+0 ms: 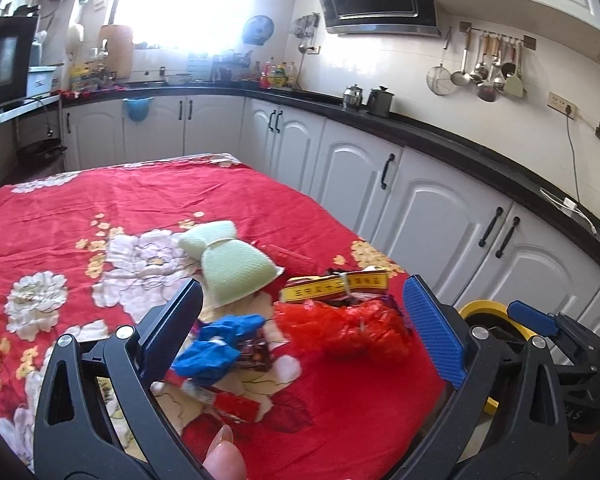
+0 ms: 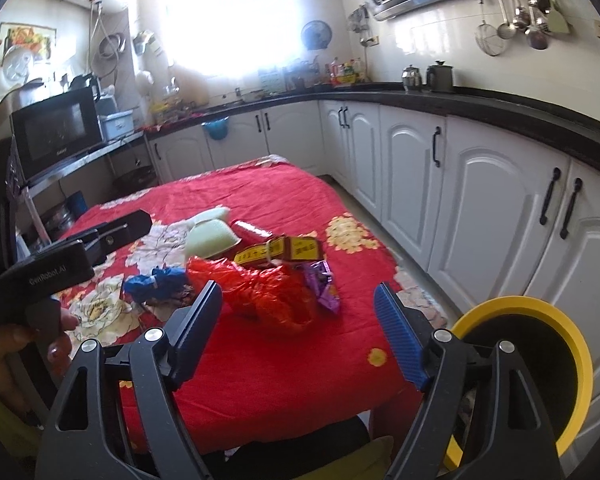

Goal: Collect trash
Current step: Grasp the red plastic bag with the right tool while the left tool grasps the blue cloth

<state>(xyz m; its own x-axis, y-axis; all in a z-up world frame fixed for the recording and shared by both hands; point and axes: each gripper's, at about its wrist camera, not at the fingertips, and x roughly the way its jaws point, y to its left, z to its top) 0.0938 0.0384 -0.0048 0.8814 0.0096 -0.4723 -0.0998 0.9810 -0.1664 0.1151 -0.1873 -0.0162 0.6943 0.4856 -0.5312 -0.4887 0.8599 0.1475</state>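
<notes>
Two grippers hang above a surface [image 1: 100, 208] draped in a red flowered cloth, and both sets of fingers stand spread with nothing pinched between them. Seen from the left wrist, the left gripper [image 1: 304, 332] frames the litter pile: a crumpled blue wrapper [image 1: 220, 344] at about 8 o'clock of the pile, a red plastic bag [image 1: 348, 328] at 4 o'clock, a yellow and red carton [image 1: 336, 286] at 1 o'clock touching the bag, and a pale green bow-shaped sponge [image 1: 228, 264] at 11 o'clock. A small dark snack packet [image 1: 254, 354] lies just beside the blue wrapper.

From the right wrist, the right gripper [image 2: 298, 320] sits near the cloth's front edge, its fingers wide apart, with the red bag at roughly 12 o'clock ahead of them. A purple wrapper [image 2: 320, 284] touches the bag's right side. The yellow-rimmed bin [image 2: 540, 360] stands off the surface at 4 o'clock, beside the white cabinets [image 2: 480, 184].
</notes>
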